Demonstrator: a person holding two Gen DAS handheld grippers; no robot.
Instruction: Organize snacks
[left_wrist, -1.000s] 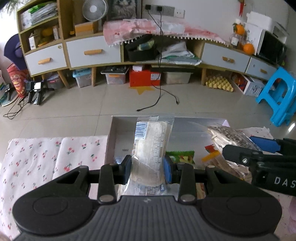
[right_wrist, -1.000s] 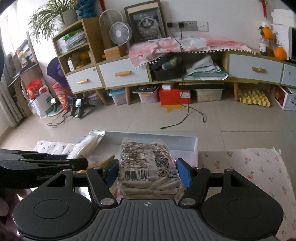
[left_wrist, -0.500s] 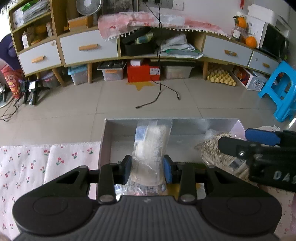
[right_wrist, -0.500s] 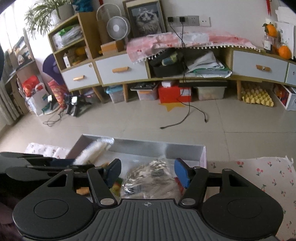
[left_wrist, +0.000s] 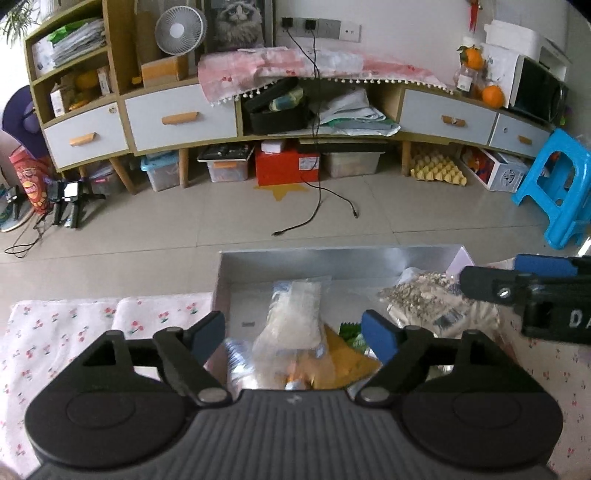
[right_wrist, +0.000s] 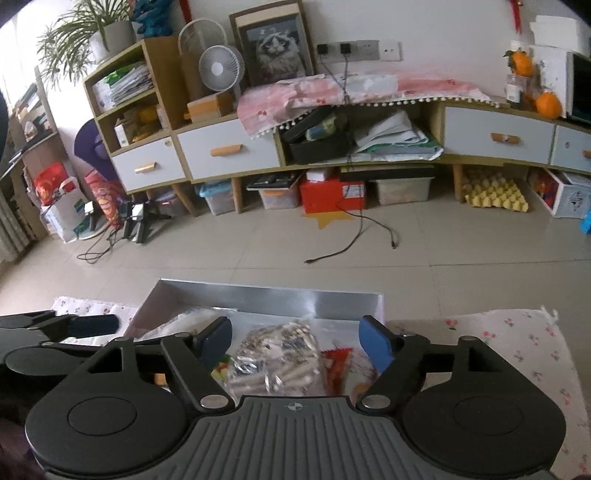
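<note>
Left wrist view. You are holding the left gripper (left_wrist: 293, 330) over the silver box (left_wrist: 332, 260), and its jaws have just been opening; the blue pads (left_wrist: 373, 334) are standing wide and pressing on nothing. The clear packet of pale wafers (left_wrist: 295, 314), released, is lying in the box directly below and between the pads, touching neither. A yellow packet (left_wrist: 347, 363) and a green-edged packet (left_wrist: 351, 330) are lying just to the right of it, under the right-hand pad. Farther right in the box, the bag of printed snack sticks (left_wrist: 428, 299) is resting beneath the right gripper (left_wrist: 517, 280), which is reaching in from the right edge. The cherry-print cloth (left_wrist: 92, 321) is spreading out to the left of the box.

Right wrist view. You are holding the right gripper (right_wrist: 295, 341) over the same silver box (right_wrist: 266, 293); its jaws have also just been opening, and they are gaping, free of any load. The bag of printed snack sticks (right_wrist: 280, 354) is lying in the box between the pads, clear of both. A red packet (right_wrist: 336, 365) is lying just right of it. The left gripper (right_wrist: 55, 326) is showing at the left edge.
</note>
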